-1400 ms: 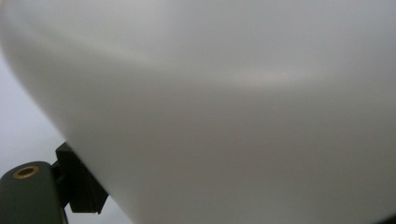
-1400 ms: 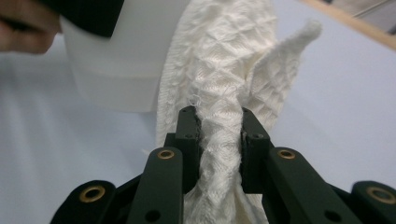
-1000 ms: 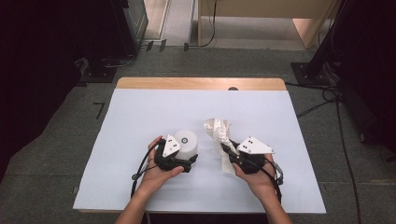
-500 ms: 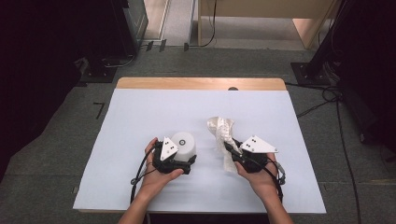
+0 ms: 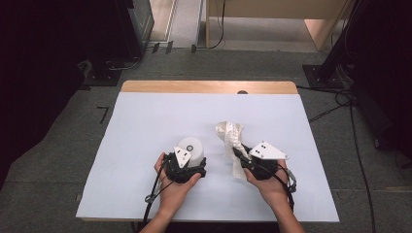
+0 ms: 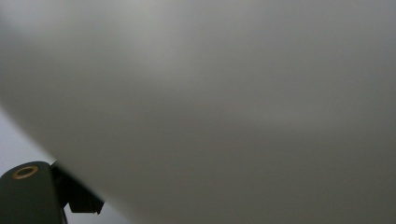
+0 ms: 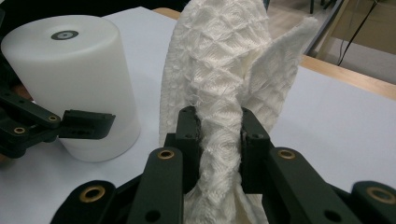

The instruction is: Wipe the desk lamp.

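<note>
A white cylinder point(image 5: 190, 144) stands upright on the white table point(image 5: 145, 121), near the front. My left gripper point(image 5: 189, 159) hugs its near side, and one black finger point(image 7: 88, 123) lies against its wall in the right gripper view. In the left gripper view the cylinder point(image 6: 224, 107) is pressed close, with one finger point(image 6: 28, 186) at its left edge. A white waffle-knit cloth point(image 5: 232, 138) rises crumpled just right of the cylinder. My right gripper point(image 7: 219, 140) is shut on a twisted fold of the cloth point(image 7: 219, 56), and it sits at the cloth's right side point(image 5: 239, 154).
A wooden strip point(image 5: 209, 86) runs along the table's far edge. Beyond it are a dark floor, cables point(image 5: 340, 97) at the right and black equipment point(image 5: 131, 19) at the back left. Open white surface lies left, right and behind the two objects.
Almost nothing differs. Both hands and grippers hold about the same places, and the cylinder and cloth stay where they were.
</note>
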Demonstrator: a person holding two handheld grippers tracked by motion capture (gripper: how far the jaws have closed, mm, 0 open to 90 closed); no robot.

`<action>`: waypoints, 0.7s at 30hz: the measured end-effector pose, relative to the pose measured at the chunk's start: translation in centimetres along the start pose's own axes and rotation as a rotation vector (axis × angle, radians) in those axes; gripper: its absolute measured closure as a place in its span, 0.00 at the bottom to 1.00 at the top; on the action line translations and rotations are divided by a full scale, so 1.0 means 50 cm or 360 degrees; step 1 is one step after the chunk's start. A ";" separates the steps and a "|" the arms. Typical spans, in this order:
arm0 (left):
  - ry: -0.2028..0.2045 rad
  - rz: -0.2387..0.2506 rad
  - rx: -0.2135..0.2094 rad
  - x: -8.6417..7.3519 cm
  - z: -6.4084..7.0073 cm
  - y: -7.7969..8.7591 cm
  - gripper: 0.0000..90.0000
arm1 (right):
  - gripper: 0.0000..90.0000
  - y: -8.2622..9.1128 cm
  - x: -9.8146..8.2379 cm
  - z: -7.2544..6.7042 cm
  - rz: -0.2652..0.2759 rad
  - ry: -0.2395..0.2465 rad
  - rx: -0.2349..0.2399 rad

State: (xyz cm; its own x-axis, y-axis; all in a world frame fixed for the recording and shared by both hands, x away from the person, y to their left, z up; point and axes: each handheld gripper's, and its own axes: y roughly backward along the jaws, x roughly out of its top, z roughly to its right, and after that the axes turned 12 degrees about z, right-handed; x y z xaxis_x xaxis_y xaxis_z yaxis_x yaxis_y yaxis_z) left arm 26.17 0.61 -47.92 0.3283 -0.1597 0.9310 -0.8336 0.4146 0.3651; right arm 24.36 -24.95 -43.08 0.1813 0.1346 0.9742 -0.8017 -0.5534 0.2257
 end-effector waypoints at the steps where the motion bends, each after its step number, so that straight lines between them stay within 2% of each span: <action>1: 0.0002 0.0000 -0.0018 0.001 -0.003 0.000 0.09 | 0.83 0.000 0.000 0.000 0.0001 -0.0002 0.0000; 2: -0.0003 -0.0004 -0.0043 0.002 -0.007 0.000 0.09 | 0.83 0.000 0.000 0.000 0.0003 -0.0002 0.0001; 5: 0.0009 0.0030 -0.0174 0.008 -0.024 0.003 0.09 | 0.83 0.003 0.004 -0.003 0.0019 0.0002 0.0011; 7: 0.0030 0.0069 -0.0343 0.018 -0.037 0.008 0.09 | 0.83 0.006 0.010 -0.010 0.0054 0.0008 0.0040; 8: 0.0041 0.0080 -0.0449 0.025 -0.043 0.011 0.09 | 0.83 0.008 0.014 -0.016 0.0069 0.0026 0.0061; 10: 0.0080 0.0080 -0.0645 0.037 -0.052 0.015 0.09 | 0.83 0.011 0.022 -0.031 0.0110 0.0081 0.0111; 13: 0.0178 0.0035 -0.0927 0.051 -0.060 0.019 0.09 | 0.83 0.012 0.032 -0.057 0.0145 0.0158 0.0158; 14: 0.0188 0.0034 -0.0994 0.053 -0.060 0.022 0.09 | 0.83 0.012 0.034 -0.065 0.0156 0.0181 0.0160; 16: 0.0177 0.0017 -0.1064 0.059 -0.055 0.025 0.09 | 0.83 0.013 0.037 -0.080 0.0186 0.0237 0.0110; 17: 0.0174 0.0014 -0.1079 0.061 -0.053 0.026 0.09 | 0.83 0.013 0.038 -0.085 0.0210 0.0255 0.0109; 19: 0.0189 0.0009 -0.1094 0.065 -0.052 0.026 0.09 | 0.83 0.015 0.039 -0.096 0.0263 0.0269 0.0135; 21: 0.0206 0.0003 -0.1109 0.067 -0.055 0.026 0.09 | 0.83 0.015 0.039 -0.106 0.0268 0.0294 0.0173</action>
State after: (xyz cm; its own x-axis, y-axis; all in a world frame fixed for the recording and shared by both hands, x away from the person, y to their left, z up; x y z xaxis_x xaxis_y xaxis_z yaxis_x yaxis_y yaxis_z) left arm 27.40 3.08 -44.35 0.4136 -0.0687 0.9079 -0.3702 0.8983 0.2366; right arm 21.11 -20.77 -41.06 -0.0645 0.1752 0.9824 -0.7441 -0.6645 0.0696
